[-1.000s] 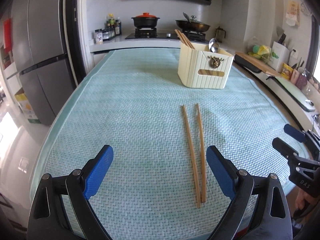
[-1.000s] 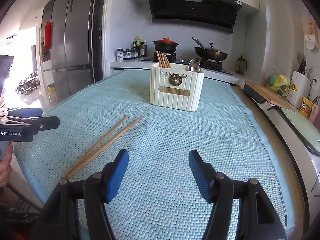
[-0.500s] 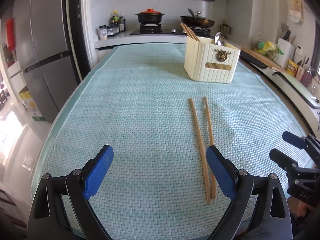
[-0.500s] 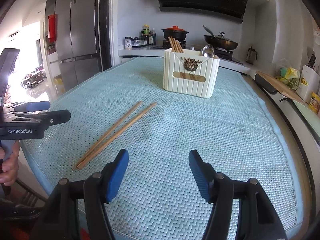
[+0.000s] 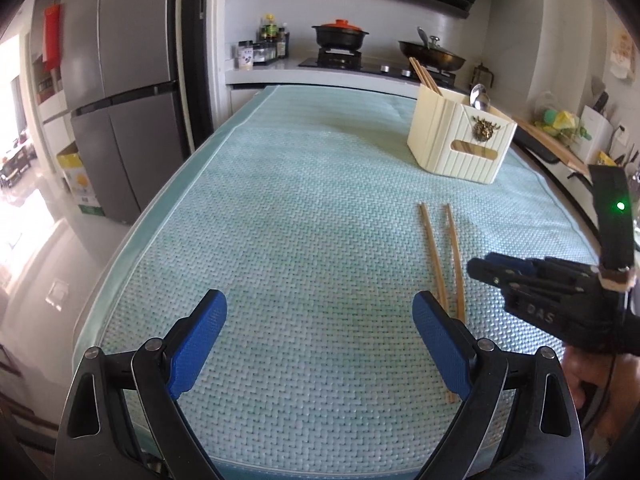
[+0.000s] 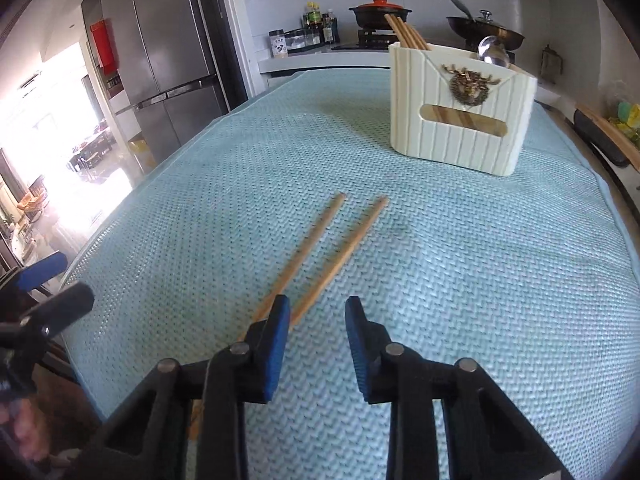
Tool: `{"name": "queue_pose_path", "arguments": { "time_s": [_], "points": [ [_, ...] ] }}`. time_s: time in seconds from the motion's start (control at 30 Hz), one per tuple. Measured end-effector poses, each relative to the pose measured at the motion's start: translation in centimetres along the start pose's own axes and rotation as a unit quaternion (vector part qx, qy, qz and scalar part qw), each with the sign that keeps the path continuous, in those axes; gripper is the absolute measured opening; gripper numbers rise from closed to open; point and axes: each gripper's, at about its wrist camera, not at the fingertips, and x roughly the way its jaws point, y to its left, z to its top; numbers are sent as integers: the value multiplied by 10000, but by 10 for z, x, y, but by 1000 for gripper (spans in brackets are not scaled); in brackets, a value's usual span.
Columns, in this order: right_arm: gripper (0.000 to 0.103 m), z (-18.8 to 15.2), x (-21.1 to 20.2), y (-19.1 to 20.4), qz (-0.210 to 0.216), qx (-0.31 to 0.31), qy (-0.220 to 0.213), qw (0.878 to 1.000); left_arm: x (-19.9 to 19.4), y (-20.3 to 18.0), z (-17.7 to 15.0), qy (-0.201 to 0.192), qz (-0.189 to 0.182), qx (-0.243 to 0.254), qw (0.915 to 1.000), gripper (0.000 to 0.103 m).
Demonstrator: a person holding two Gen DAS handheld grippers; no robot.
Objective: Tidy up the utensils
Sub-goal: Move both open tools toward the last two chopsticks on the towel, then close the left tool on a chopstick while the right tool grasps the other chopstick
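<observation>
Two wooden chopsticks (image 5: 440, 264) lie side by side on the teal mat (image 5: 280, 200), in front of a cream utensil holder (image 5: 460, 144) that holds more chopsticks and a spoon. My left gripper (image 5: 320, 340) stands open over bare mat, with the chopsticks just past its right finger. In the right wrist view my right gripper (image 6: 316, 340) hovers low over the near part of the chopsticks (image 6: 320, 248). Its jaws are closing, and only mat shows between them. The sticks run under its left finger (image 6: 276, 344). The holder (image 6: 460, 120) stands beyond.
A stove with a red-lidded pot (image 5: 340, 34) and a wok sits behind the table. A grey fridge (image 5: 120, 80) stands at the left. A counter with a cutting board (image 5: 548, 144) runs along the right. The mat's front edge is close below both grippers.
My right gripper has moved left and down onto the chopsticks and its jaws have narrowed. In the left wrist view it now reaches in beside the sticks. The left gripper drifted slightly left.
</observation>
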Motion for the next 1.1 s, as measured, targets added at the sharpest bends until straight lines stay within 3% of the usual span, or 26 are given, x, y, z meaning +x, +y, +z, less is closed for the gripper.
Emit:
{"name": "queue_pose_path", "arguments": {
  "time_s": [0.17, 0.33, 0.6, 0.77, 0.9, 0.97, 1.1],
  "points": [
    [17, 2, 27, 12, -247, -268, 366, 9987, 1, 3, -2, 34, 21, -8, 10000, 95],
    [12, -16, 10, -8, -615, -108, 307, 9976, 9, -4, -2, 117, -89, 53, 9999, 95],
    [12, -52, -29, -57, -1202, 403, 369, 9912, 21, -29, 0, 305, -507, 313, 9978, 95],
    [13, -57, -40, -72, -1014, 506, 482, 9924, 39, -57, 11, 525, -911, 802, 9912, 95],
    [21, -44, -32, -80, -988, 346, 606, 9926, 70, -79, 23, 705, -826, 1302, 9855, 95],
    [30, -36, -26, -81, -879, 298, 653, 9935, 90, -85, 29, 874, -877, 1330, 9834, 94],
    [30, -16, -9, -81, -808, 21, 776, 9937, 129, -92, 43, 1280, -884, 1311, 9791, 83]
  ]
}}
